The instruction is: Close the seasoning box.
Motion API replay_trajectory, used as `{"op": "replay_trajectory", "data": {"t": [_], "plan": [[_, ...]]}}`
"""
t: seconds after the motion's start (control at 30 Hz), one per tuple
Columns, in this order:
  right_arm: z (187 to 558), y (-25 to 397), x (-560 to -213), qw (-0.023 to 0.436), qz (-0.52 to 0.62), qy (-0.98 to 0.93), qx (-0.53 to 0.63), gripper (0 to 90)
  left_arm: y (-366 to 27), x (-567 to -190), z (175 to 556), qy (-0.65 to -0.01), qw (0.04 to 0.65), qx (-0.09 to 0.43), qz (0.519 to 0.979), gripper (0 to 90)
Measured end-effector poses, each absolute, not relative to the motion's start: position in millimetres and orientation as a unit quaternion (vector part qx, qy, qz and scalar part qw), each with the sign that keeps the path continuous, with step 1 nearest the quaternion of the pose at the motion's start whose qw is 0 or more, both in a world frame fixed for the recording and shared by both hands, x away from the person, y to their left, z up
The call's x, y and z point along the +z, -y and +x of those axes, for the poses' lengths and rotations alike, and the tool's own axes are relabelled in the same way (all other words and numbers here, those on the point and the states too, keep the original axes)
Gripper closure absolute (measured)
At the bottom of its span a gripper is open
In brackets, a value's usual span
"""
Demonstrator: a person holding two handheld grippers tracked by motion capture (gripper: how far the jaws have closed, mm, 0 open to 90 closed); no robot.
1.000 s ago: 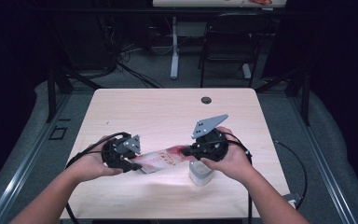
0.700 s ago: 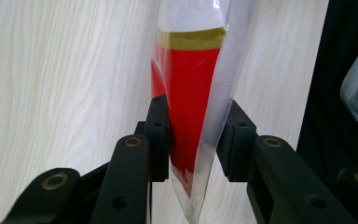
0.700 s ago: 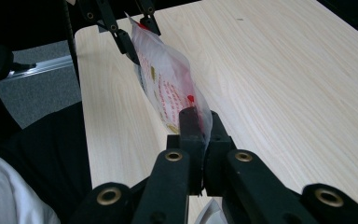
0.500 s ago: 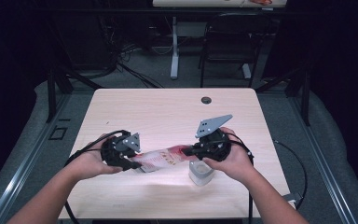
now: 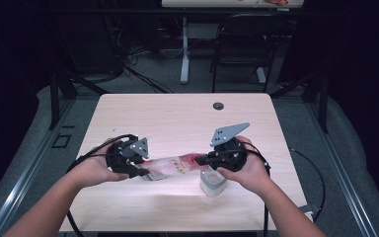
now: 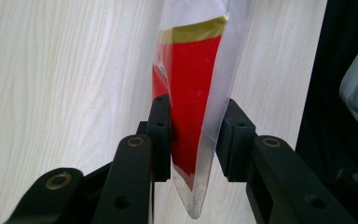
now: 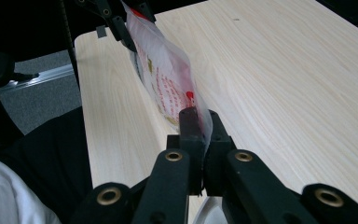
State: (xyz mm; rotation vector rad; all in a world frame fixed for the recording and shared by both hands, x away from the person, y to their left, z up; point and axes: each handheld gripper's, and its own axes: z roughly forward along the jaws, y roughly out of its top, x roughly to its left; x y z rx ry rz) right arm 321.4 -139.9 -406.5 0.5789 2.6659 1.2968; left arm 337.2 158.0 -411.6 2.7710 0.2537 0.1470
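A red and white plastic packet [image 5: 170, 167] hangs stretched between my two grippers, just above the light wood table [image 5: 177, 123]. My left gripper [image 5: 140, 170] is shut on the packet's left end; in the left gripper view its jaws pinch the red, gold-banded packet [image 6: 191, 70] around [image 6: 196, 121]. My right gripper [image 5: 200, 160] is shut on the packet's right end. In the right gripper view its jaws clamp the packet's clear edge [image 7: 198, 123], and the packet [image 7: 168, 79] runs away toward the left gripper [image 7: 121, 21].
A small clear cup [image 5: 212, 184] stands on the table just under my right hand. A dark cable hole [image 5: 218, 105] sits near the table's far edge. A black chair [image 5: 242, 44] and a desk leg [image 5: 184, 54] stand beyond the table.
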Motion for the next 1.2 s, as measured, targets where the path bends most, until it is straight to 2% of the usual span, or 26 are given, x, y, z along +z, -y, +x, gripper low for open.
{"op": "replay_trajectory", "data": {"t": [1.2], "plan": [[316,152,-409,0.057,0.202,-0.871,0.443,89.6,-151,-390,335,-0.081,0.165,0.047,0.982,71.3]]}}
